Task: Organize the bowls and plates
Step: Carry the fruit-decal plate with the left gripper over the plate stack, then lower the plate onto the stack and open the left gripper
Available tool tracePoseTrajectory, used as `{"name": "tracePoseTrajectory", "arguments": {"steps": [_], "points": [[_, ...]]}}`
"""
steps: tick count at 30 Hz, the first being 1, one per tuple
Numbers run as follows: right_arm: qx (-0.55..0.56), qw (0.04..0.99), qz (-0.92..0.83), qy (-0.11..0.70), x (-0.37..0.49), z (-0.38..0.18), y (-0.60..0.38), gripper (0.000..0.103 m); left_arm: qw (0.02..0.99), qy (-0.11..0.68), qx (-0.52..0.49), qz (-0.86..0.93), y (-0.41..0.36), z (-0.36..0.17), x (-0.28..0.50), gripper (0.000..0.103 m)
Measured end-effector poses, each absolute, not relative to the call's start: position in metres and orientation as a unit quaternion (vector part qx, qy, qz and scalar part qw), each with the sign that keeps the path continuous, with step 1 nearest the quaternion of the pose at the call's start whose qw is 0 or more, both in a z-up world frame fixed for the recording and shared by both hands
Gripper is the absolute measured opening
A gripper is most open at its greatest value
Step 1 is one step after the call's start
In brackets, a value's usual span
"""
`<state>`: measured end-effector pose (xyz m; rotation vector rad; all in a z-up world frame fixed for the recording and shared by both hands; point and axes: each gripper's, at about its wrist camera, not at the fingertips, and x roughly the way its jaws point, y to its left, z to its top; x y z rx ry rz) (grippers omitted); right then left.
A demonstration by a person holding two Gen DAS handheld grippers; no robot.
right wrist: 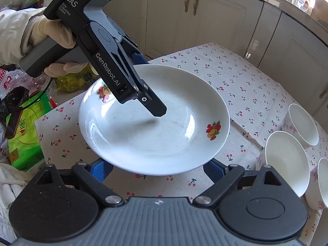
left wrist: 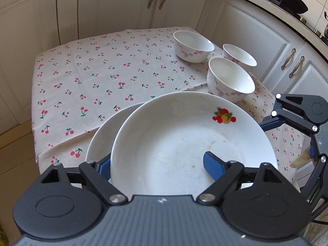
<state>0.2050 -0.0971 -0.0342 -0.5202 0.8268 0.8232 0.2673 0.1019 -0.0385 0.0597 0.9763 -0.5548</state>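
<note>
White porcelain filled the space between the jaws of the left gripper [left wrist: 157, 160]. It was a deep fruit-print plate [left wrist: 184, 135]. One blue finger lay inside the plate on its sloping wall and the other finger passed below the rim, so the jaws were closed on the plate wall, about halfway open. A gloved hand [right wrist: 53, 32] carried this gripper.

Below the held plate, and shifted toward the left finger, the edge of a second plate [left wrist: 100, 139] showed. It lay on the cherry-print tablecloth [left wrist: 102, 78] that covered the surface.

The jaws of the right gripper [right wrist: 157, 166] stood wide apart. Both blue fingers went under the near rim of the fruit-print plate and their tips were hidden there. I could not tell whether they pressed on anything.

Three white bowls with a pale purple flower pattern stood together on the tablecloth, ahead of the left jaws and to their right: a far bowl [left wrist: 192, 45], a right bowl [left wrist: 239, 57] and a near bowl [left wrist: 229, 80], which was just beyond the rim of the held plate. Cream cabinet doors [left wrist: 123, 6] stood behind the surface.
</note>
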Motion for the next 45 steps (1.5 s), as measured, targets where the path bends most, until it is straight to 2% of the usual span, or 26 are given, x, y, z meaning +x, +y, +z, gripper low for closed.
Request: {"name": "tracePoseTrajectory", "arguments": {"steps": [16,25,39,45], "points": [[-0.244,0.799,0.387,0.389,0.207,-0.035,-0.095,0.096,0.828,0.498,0.039,-0.253,0.101,-0.047,0.283,0.088],[-0.233,0.802,0.392,0.385,0.205,-0.033,-0.096,0.096,0.816,0.515,0.083,-0.25,0.095,-0.047,0.287,0.089],[-0.233,0.806,0.388,0.381,0.203,-0.031,-0.096,0.097,0.827,0.487,0.116,-0.257,0.089,-0.038,0.282,0.094],[-0.249,0.811,0.38,0.368,0.201,-0.032,-0.091,0.103,0.834,0.471,0.103,-0.269,0.092,-0.033,0.278,0.095]]}}
